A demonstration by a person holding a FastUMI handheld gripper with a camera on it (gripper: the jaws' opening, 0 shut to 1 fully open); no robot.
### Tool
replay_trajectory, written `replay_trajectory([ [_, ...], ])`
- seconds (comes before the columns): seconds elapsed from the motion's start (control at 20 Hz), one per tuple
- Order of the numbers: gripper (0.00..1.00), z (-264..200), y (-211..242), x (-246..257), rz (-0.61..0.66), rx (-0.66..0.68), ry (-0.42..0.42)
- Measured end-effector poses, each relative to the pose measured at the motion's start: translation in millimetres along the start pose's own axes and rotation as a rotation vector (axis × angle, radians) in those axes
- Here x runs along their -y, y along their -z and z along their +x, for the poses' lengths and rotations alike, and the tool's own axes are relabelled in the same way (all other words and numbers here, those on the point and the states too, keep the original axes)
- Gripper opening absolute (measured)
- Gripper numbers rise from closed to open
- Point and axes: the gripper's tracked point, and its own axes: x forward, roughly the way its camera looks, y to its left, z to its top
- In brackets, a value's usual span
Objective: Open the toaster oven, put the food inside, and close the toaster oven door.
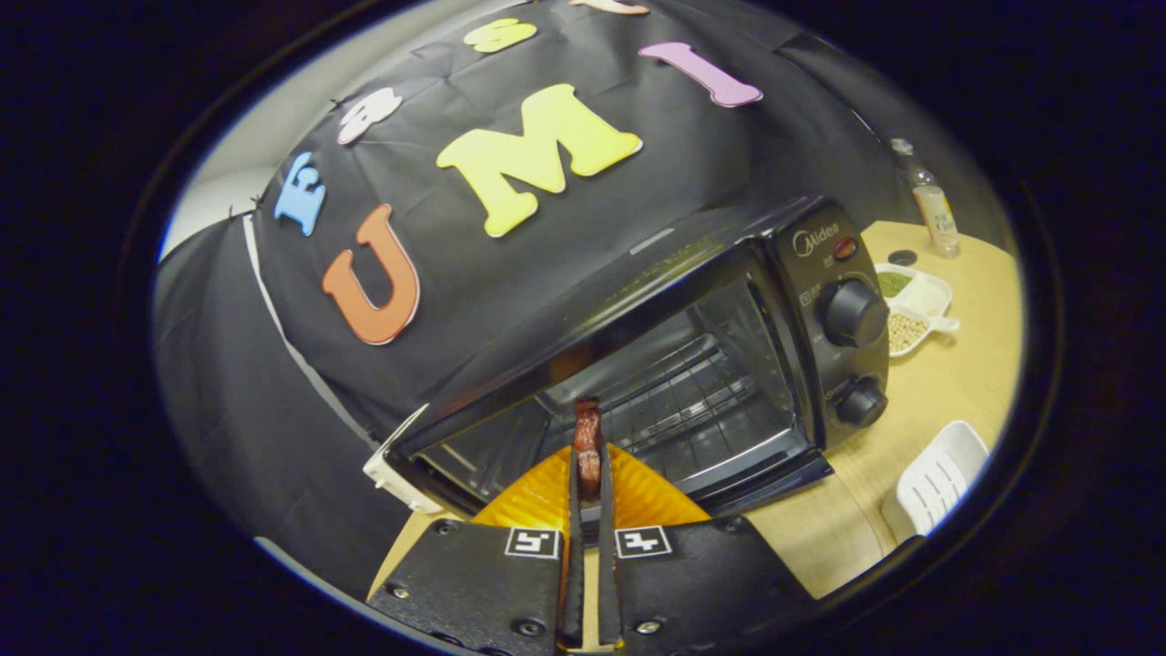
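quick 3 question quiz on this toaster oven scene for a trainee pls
1. True or false: the gripper holds nothing between its fingers.
2. What state is the toaster oven door in: A) shut, B) open, C) removed and lying on the table?
3. Fill in: beyond the oven's control knobs, on the table, sits a white divided dish holding ____.

Key
1. False: both fingers press on a reddish-brown piece of food, held just in front of the oven's opening.
2. B: the wire rack inside shows plainly.
3. Beans or peas, green in one section and pale in another.
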Motion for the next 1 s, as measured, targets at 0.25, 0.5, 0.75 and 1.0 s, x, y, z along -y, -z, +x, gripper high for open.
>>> replay_trajectory([
  [0.25, 0.09, 25, 6, 9, 0.102, 0.011, -0.027],
  [0.5, 0.1, 36, -2, 26, 0.243, 0.079, -0.067],
  [0.75, 0.16, 45, -7, 39, 0.268, 0.123, -0.042],
  [1.0, 0.32, 31, -18, 54, 0.203, 0.197, 0.068],
])
